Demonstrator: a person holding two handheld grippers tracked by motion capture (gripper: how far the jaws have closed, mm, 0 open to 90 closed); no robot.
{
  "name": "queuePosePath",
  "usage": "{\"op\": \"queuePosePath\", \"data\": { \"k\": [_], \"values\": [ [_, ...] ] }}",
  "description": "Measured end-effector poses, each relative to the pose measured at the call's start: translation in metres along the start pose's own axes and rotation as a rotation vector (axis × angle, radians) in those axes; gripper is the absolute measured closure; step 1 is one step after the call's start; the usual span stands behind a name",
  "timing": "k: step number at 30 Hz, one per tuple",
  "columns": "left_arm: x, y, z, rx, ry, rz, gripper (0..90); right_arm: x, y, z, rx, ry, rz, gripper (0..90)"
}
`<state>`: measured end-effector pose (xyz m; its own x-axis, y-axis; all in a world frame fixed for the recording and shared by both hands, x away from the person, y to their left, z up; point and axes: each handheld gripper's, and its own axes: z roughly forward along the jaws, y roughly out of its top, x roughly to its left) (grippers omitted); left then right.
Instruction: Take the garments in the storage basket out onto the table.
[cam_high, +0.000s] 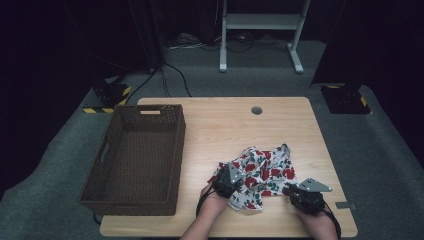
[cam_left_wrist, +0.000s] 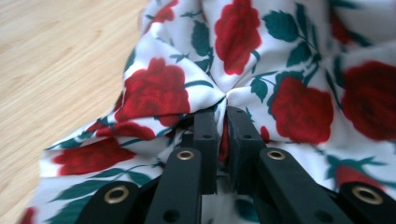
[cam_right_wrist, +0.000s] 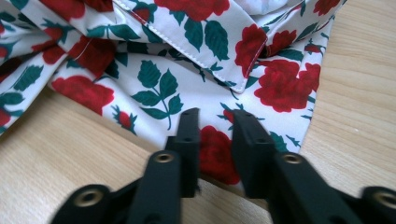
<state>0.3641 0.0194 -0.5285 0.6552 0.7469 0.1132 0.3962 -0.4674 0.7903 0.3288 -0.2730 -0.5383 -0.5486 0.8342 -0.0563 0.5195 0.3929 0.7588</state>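
Crosswise, rose-print cloth (cam_high: 262, 172) between claws

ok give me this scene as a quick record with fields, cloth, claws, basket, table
cloth: rose-print white fabric, crumpled on the table, near the front edge
left claw: shut on a pinched fold of the cloth
right claw: jaws a little apart over the cloth's edge, not pressing it
basket: dark wicker basket, left of the cloth, nothing seen inside
table: light wood table

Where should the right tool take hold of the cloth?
At the near hem of the cloth, coming level from the table's near edge. The right tool already straddles that flat, single-layer hem, which lies thin on the table.
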Motion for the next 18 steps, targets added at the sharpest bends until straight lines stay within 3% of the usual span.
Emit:
{"op": "queuePosePath", "data": {
  "k": [6, 10, 18],
  "values": [
    [0.022, 0.0, -0.021, -0.023, 0.075, -0.045, 83.1, -0.009, -0.005, -0.007, 0.015, -0.029, -0.022, 85.5],
    [0.04, 0.0, -0.033, -0.031, 0.122, -0.079, 83.1, -0.021, -0.01, -0.013, 0.026, -0.066, -0.013, 86.9],
    [0.061, -0.009, -0.031, 0.008, 0.182, -0.139, 82.1, -0.041, -0.016, -0.019, 0.042, -0.139, 0.003, 86.9]
  ]
}}
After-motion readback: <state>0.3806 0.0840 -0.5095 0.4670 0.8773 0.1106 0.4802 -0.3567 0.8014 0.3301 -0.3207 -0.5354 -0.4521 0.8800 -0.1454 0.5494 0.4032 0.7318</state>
